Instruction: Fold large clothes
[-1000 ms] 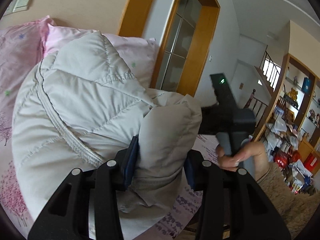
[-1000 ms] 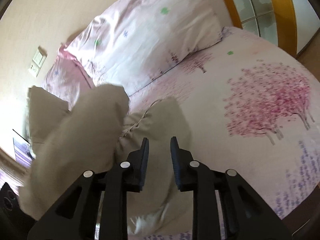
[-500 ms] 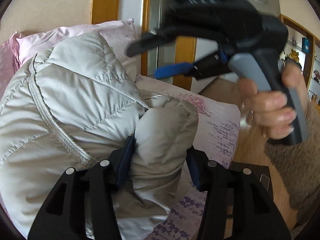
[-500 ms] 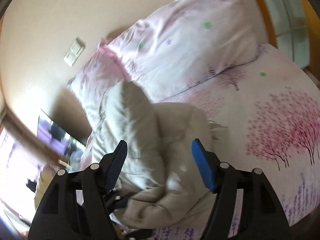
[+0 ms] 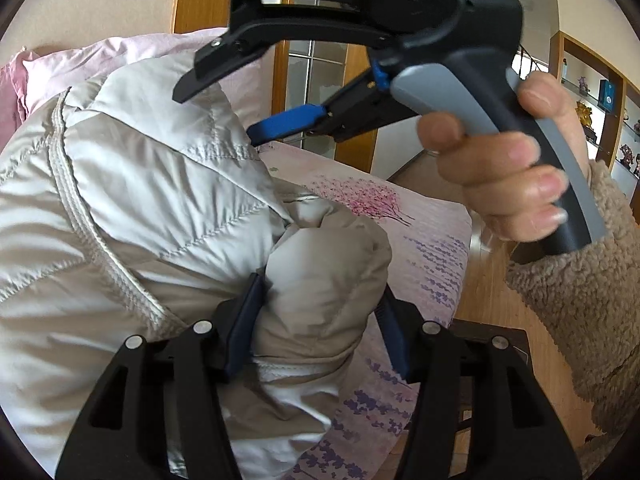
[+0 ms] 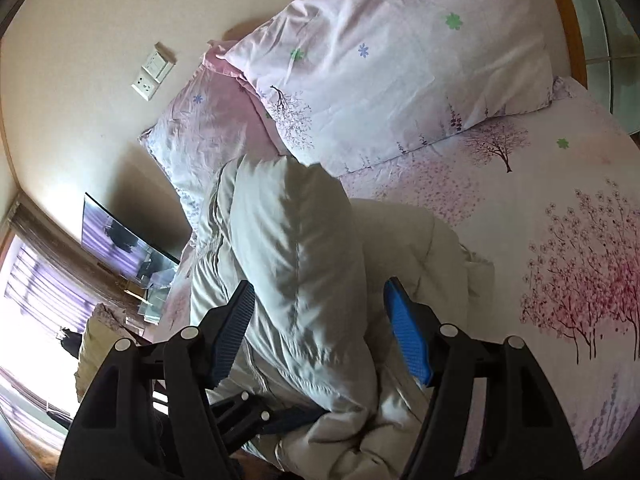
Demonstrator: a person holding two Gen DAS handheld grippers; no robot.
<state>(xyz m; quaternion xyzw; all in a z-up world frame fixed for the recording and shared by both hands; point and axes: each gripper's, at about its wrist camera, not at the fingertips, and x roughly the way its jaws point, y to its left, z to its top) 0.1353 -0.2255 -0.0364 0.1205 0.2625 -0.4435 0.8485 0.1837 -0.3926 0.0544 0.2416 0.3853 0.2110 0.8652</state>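
Note:
A light grey quilted puffer jacket lies bunched on the bed. My left gripper is shut on a thick fold of it and holds it up. In the right wrist view the jacket rises as a hump between my fingers. My right gripper is open wide above it, holding nothing. It also shows in the left wrist view, held in a hand above the jacket with its jaws apart. The left gripper's fingers show low in the right wrist view, clamped on the cloth.
The bed has a pink tree-print sheet and two pink pillows against the wall. A wooden door frame and wooden floor lie past the bed's edge. Shelves stand at the far right.
My right gripper opened, let go of the jacket, and rose above it, swinging over towards the left gripper. My left gripper kept its hold on the fold.

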